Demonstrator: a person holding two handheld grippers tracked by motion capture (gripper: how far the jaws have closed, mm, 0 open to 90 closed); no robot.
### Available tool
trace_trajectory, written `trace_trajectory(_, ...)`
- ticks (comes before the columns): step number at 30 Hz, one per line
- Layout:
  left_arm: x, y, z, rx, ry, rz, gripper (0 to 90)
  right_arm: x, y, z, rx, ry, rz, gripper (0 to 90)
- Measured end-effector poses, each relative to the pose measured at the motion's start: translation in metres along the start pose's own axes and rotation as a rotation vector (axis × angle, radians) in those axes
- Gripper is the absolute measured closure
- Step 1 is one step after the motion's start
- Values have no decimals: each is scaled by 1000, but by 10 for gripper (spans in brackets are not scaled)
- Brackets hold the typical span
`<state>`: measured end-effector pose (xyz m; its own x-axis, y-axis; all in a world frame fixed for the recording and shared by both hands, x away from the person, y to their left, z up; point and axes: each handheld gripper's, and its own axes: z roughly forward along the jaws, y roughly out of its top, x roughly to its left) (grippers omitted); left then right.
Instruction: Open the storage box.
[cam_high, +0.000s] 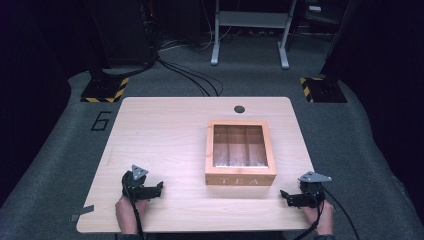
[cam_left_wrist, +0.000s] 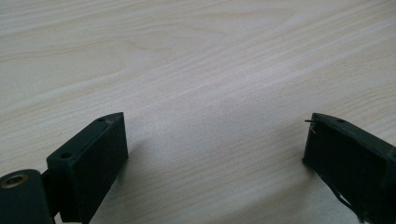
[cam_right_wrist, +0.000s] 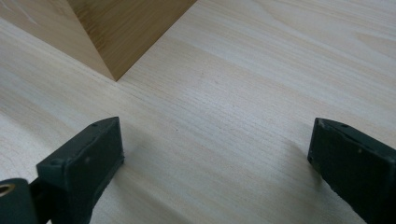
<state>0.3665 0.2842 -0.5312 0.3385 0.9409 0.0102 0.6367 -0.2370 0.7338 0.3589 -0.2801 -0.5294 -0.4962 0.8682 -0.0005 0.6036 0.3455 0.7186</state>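
A wooden tea box (cam_high: 240, 152) with a clear lid and the word TEA on its front stands right of the table's middle, lid down. Its near corner (cam_right_wrist: 109, 37) reaches into the top left of the right gripper view. My left gripper (cam_high: 159, 188) rests low near the front left of the table, jaws wide apart over bare wood (cam_left_wrist: 215, 140). My right gripper (cam_high: 284, 195) sits near the front right edge, just right of the box's front corner, also open with nothing between its jaws (cam_right_wrist: 215, 154).
The light wooden table (cam_high: 165, 130) has a round cable hole (cam_high: 239, 109) at its far edge. Grey carpet surrounds it, with cables, hazard-striped stand bases (cam_high: 104, 90) and a white frame (cam_high: 250, 30) behind. Cables trail from both grippers off the front edge.
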Motion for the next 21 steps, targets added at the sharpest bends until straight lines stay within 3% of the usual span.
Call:
trace_trajectory(16, 0, 0, 0, 0, 1, 0, 60, 0, 0, -1, -2, -2, 8, 36)
trace_trajectory(21, 0, 0, 0, 3, 3, 5, 60, 0, 1, 1, 10, 0, -4, 0)
